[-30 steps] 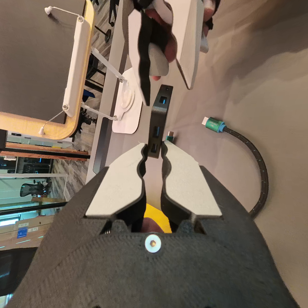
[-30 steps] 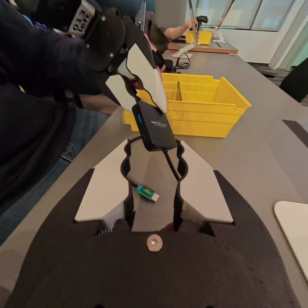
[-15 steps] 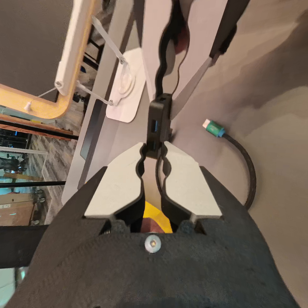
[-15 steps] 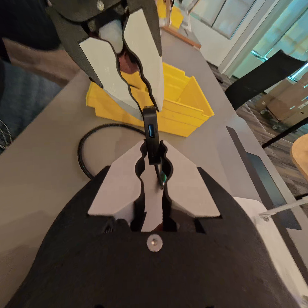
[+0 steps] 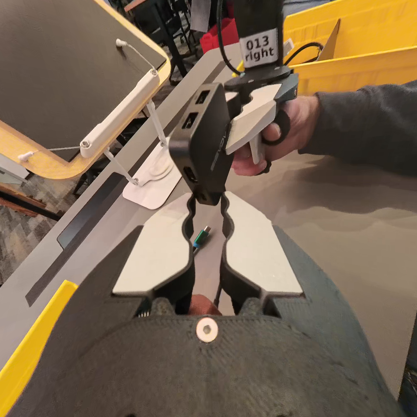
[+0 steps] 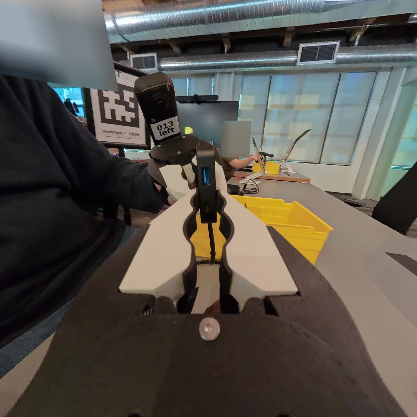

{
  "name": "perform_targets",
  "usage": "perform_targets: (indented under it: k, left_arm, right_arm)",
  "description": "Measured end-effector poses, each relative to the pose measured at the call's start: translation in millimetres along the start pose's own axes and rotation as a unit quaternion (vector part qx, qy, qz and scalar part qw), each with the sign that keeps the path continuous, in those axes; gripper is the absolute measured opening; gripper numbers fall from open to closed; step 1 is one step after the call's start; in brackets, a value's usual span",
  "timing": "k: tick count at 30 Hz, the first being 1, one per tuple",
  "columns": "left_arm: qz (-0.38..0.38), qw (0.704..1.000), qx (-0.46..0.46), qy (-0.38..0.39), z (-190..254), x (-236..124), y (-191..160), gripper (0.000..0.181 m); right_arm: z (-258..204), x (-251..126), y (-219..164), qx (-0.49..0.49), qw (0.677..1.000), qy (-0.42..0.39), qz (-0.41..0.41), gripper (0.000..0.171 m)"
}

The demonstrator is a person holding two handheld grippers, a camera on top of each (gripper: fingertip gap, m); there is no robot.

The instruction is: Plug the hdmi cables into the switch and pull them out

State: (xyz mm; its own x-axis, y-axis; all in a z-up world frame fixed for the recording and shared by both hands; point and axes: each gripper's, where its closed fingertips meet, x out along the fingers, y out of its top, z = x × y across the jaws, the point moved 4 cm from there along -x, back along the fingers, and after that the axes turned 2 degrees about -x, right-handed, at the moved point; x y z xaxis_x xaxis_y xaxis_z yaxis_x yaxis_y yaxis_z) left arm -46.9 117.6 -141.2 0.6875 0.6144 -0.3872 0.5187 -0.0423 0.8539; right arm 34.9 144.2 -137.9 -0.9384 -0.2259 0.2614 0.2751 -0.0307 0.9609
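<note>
The right gripper has its jaws clenched on the lower end of the black switch, holding it up off the bench with its row of ports turned outward, likely so a plug can be fed in. The left gripper sits at the switch's bottom corner, jaws slightly parted and seemingly letting go, though that contact is hard to read. A green-ended hdmi cable lies loose on the bench below, with a yellow bin and a white stand close by

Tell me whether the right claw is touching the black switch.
Touching. The right wrist view shows the right claw closed on the black switch, fingers pressed against both its sides, no gap.
</note>
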Motion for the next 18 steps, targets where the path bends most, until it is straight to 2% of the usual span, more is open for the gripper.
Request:
perform_targets:
  k: [3, 12, 18]
  left_arm:
    - [-0.014, 1.000, 0.022, 0.011, 2.9, -1.2, 4.6, 0.019]
    - [-0.109, 0.976, 0.175, 0.076, 7.7, -5.7, 8.0, 0.018]
    - [-0.115, 0.973, 0.183, 0.075, 10.0, -4.2, 6.3, 0.018]
  right_arm:
    - [-1.2, -2.6, 0.6, 0.007, 1.000, 0.010, 0.004, 0.013]
    - [0.5, -9.3, -13.3, -0.021, 0.997, -0.005, -0.075, 0.015]
    - [0.7, -11.6, -16.6, -0.032, 0.995, -0.010, -0.099, 0.015]
